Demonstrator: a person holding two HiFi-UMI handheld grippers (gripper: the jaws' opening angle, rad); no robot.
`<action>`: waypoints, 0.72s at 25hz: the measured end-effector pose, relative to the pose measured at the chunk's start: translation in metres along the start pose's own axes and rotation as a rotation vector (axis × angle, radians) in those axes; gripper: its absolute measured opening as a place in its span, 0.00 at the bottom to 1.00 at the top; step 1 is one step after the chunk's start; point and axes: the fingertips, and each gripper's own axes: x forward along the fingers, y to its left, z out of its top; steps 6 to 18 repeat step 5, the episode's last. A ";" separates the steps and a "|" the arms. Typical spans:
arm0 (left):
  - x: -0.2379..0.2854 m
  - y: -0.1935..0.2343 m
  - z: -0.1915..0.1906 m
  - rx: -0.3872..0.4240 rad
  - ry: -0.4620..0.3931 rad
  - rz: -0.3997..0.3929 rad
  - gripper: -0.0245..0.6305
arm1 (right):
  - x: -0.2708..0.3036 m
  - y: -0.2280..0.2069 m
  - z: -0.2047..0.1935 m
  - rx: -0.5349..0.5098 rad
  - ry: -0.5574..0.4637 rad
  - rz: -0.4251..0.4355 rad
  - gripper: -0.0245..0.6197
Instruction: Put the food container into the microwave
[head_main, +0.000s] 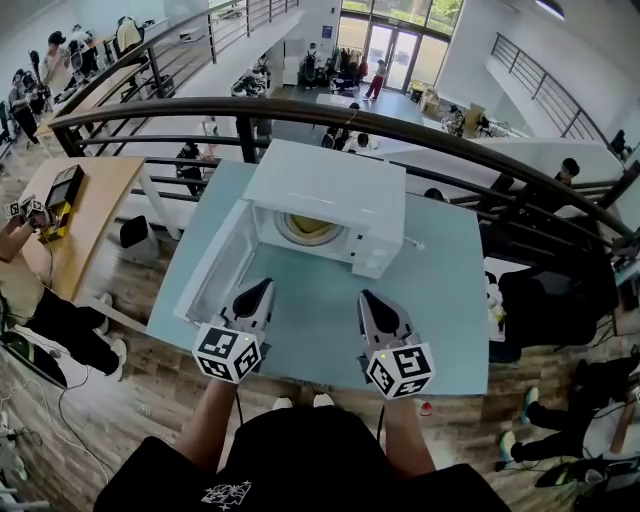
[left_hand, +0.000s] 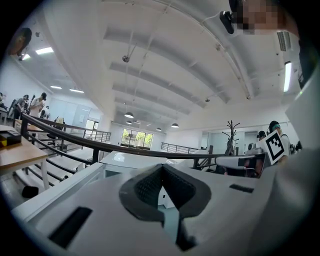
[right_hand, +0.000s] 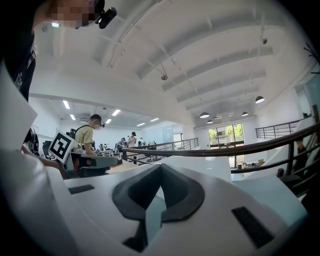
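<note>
A white microwave (head_main: 322, 203) stands on the pale blue table (head_main: 440, 300), its door (head_main: 213, 266) swung open to the left. Inside the cavity lies a yellowish food container (head_main: 305, 230). My left gripper (head_main: 264, 287) hovers over the table just in front of the open door, and my right gripper (head_main: 367, 297) is beside it, below the microwave's control panel. Both are shut with nothing between their fingers. In the left gripper view the left gripper (left_hand: 161, 168) points toward the microwave (left_hand: 131, 159). The right gripper (right_hand: 161, 167) shows the same closed tip.
A dark curved railing (head_main: 400, 125) runs behind the table, with a drop to a lower floor beyond it. A wooden desk (head_main: 85, 205) with a yellow device stands at the left, where a person sits. Bare tabletop lies to the microwave's right.
</note>
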 end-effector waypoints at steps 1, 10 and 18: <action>0.001 -0.001 -0.001 0.001 0.001 -0.002 0.05 | 0.000 -0.001 -0.001 0.001 0.001 -0.002 0.05; 0.007 -0.001 -0.003 0.003 0.003 -0.001 0.05 | 0.002 -0.005 -0.004 0.008 0.000 -0.005 0.05; 0.007 -0.001 -0.003 0.003 0.003 -0.001 0.05 | 0.002 -0.005 -0.004 0.008 0.000 -0.005 0.05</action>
